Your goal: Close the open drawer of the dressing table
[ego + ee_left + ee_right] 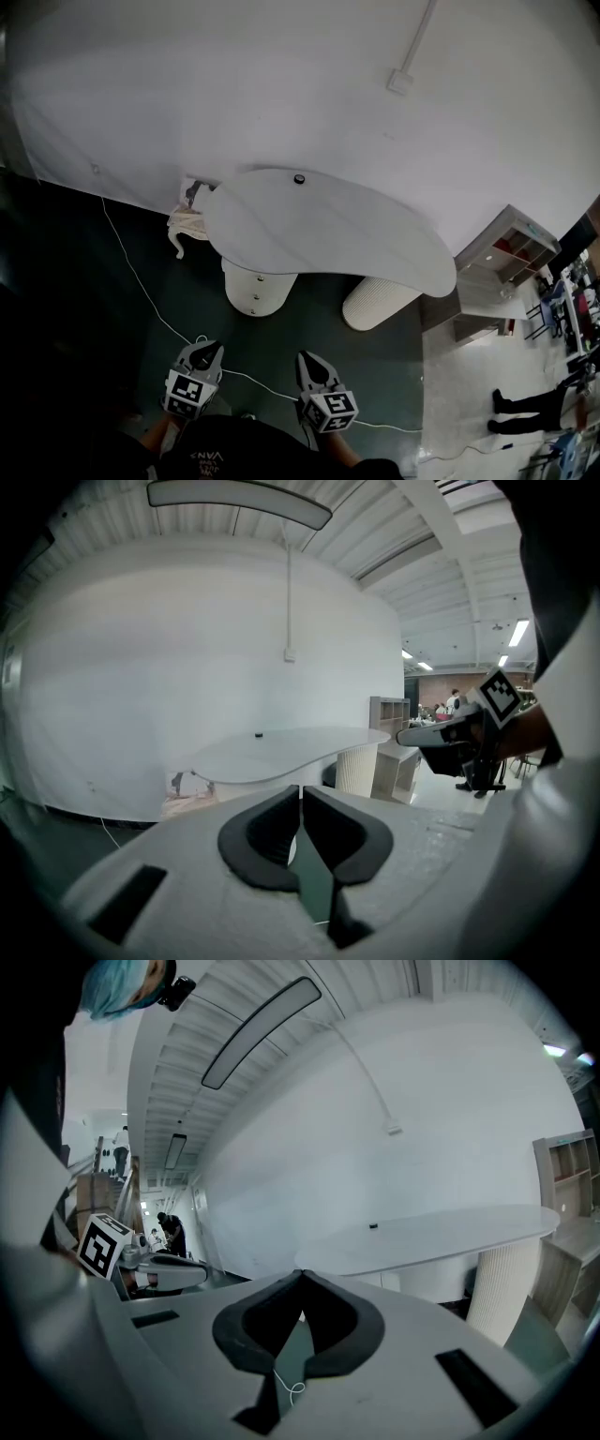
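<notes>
The dressing table stands against the white wall ahead of you, well apart from both grippers. Its round drawer pedestal sits under the left part of the worktop. From here you cannot tell which drawer stands open. Expect a stiff, light front that slides on runners, so you need no grasp: press flat on the middle of the front, near its knob, so it doesn't skew. Your left gripper has its fingers clenched tip to tip on nothing. The right gripper is likewise clenched and empty, which suits pushing.
</notes>
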Available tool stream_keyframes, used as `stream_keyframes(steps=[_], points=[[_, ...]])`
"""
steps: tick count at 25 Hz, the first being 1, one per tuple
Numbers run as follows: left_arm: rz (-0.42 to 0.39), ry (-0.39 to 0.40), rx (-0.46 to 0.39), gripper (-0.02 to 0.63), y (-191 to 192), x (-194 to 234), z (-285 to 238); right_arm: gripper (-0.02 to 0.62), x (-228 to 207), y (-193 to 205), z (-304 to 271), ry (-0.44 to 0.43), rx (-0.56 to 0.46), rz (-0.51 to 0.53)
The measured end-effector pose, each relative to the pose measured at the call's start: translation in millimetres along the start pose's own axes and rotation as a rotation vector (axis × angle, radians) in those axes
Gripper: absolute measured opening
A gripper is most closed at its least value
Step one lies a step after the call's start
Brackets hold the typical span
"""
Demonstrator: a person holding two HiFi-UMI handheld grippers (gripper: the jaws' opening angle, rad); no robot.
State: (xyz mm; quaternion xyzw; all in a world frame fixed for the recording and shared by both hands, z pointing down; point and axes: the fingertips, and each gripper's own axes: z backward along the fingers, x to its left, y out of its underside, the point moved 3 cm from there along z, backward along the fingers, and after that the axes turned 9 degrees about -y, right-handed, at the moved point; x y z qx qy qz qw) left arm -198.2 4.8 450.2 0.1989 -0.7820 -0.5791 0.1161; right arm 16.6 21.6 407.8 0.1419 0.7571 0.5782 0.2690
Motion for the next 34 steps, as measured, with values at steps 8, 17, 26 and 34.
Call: stream_keyframes(steps=[8,17,26,34], points=[[-0.016,-0.008,0.053,0.023,-20.4,-3.6,24.7,0.003,13.8,8.1,7.2,0.006,0.027,0.011],[-0.016,-0.01,0.047,0.022,-16.5,-12.7,25.8,0.003,13.4,17.4,16.2,0.031,0.04,0.018],[-0.015,-0.014,0.059,0.021,-13.2,-14.9,31.4,0.003,15.0,18.9,19.1,0.039,0.041,0.018],[-0.014,-0.015,0.064,0.021,-10.9,-18.8,33.9,0.003,16.0,20.2,22.0,0.032,0.047,0.017]])
